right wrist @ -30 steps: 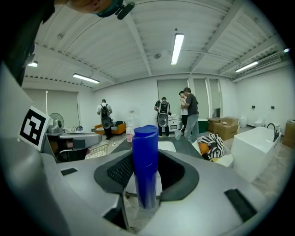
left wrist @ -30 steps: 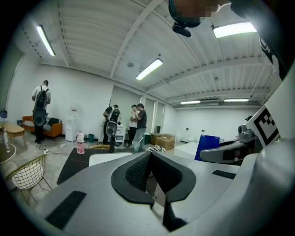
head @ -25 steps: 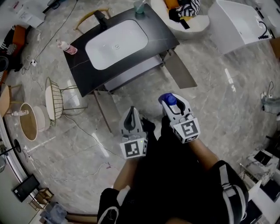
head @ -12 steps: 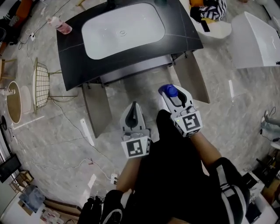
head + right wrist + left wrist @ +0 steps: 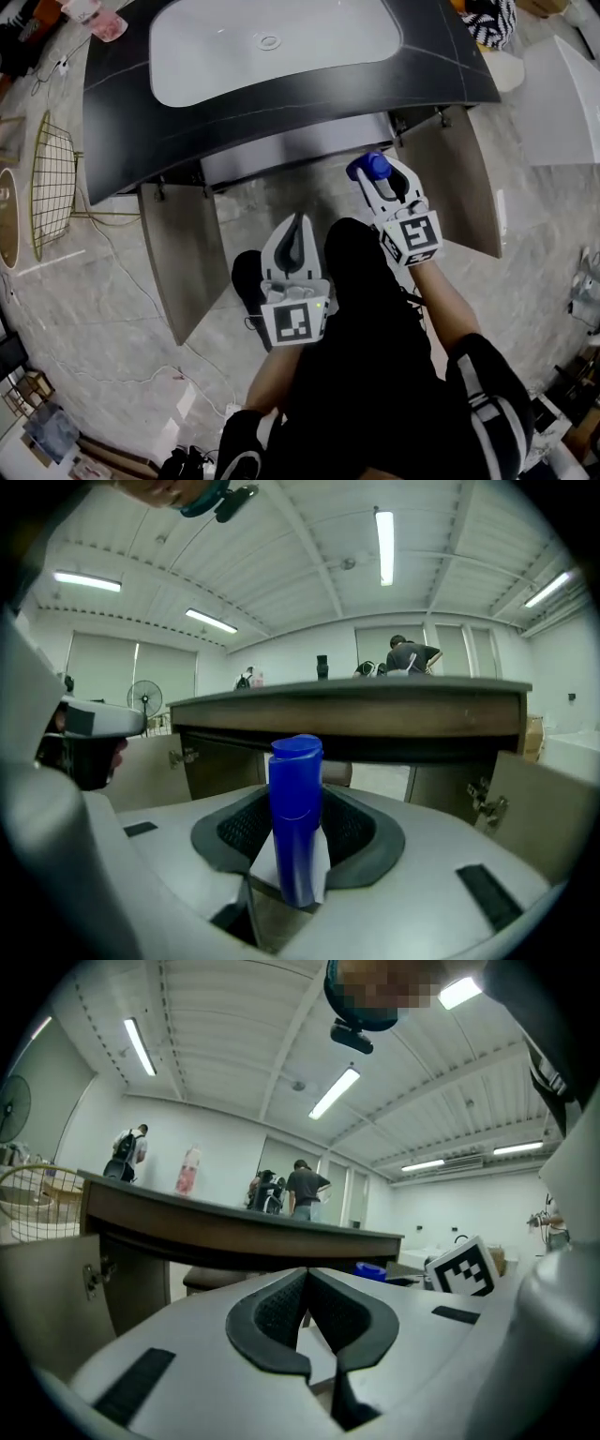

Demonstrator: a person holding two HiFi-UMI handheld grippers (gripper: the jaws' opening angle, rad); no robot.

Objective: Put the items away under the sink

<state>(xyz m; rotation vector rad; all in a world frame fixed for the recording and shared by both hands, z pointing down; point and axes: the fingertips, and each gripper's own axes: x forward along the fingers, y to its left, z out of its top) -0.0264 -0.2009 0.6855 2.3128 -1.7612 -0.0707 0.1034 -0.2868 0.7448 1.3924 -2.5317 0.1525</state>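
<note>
Cabinet (image 5: 180, 262) nearer, right gripper (image 5: 377, 175) clamping bottle (image 5: 296, 817) (blue)

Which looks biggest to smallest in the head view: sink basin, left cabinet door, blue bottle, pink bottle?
1. sink basin
2. left cabinet door
3. blue bottle and pink bottle: they look alike, so not ranked. The blue one is nearer and seen end-on; the pink one is cut by the frame edge.

The bottle (image 5: 296, 817) is showing solid blue. The left gripper (image 5: 298, 220) and the right gripper (image 5: 375, 171) are showing white bodies with black-and-white square markers. The far countertop (image 5: 122, 112) is looking black, its basin (image 5: 281, 56) white, the floor (image 5: 94, 328) grey marbled.
</note>
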